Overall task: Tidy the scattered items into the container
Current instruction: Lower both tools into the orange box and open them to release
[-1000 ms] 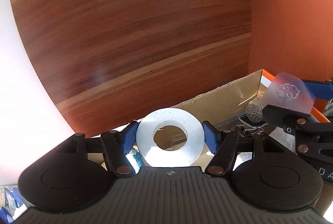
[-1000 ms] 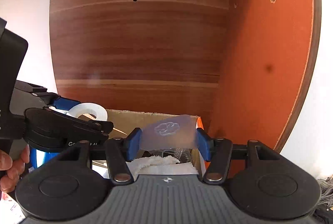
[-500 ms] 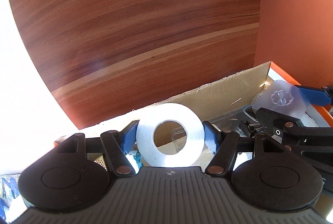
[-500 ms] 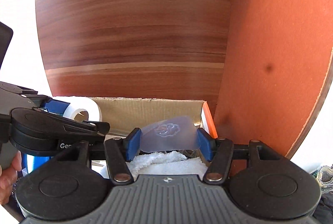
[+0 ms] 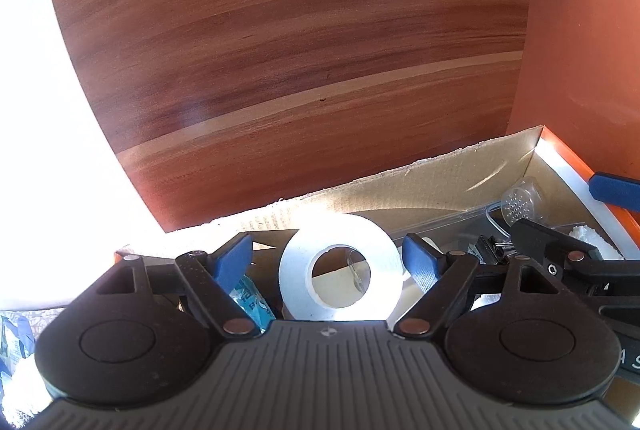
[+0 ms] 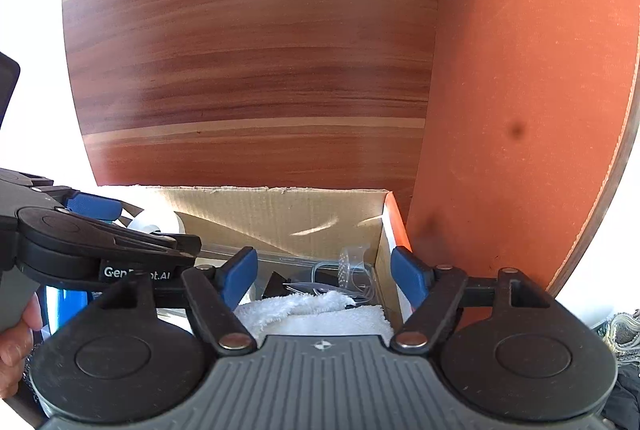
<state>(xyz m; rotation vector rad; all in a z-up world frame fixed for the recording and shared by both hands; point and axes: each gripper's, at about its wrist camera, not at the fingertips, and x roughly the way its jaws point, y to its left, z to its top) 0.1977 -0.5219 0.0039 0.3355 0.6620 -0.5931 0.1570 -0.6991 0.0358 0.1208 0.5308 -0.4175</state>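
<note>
Hovering level over the cardboard box (image 6: 280, 214), both hand-held grippers spread wide, tape roll (image 5: 340, 266) released between left fingers (image 5: 232, 262).

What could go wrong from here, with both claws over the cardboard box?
1. The tape roll seems to stand on edge between the fingers of the open left claw; it may roll, or snag a finger as the claw pulls out.
2. The left claw and the open right claw sit close together over the box and could bump.

"Gen…ot.AI" on left tongs (image 6: 96, 208)
</note>
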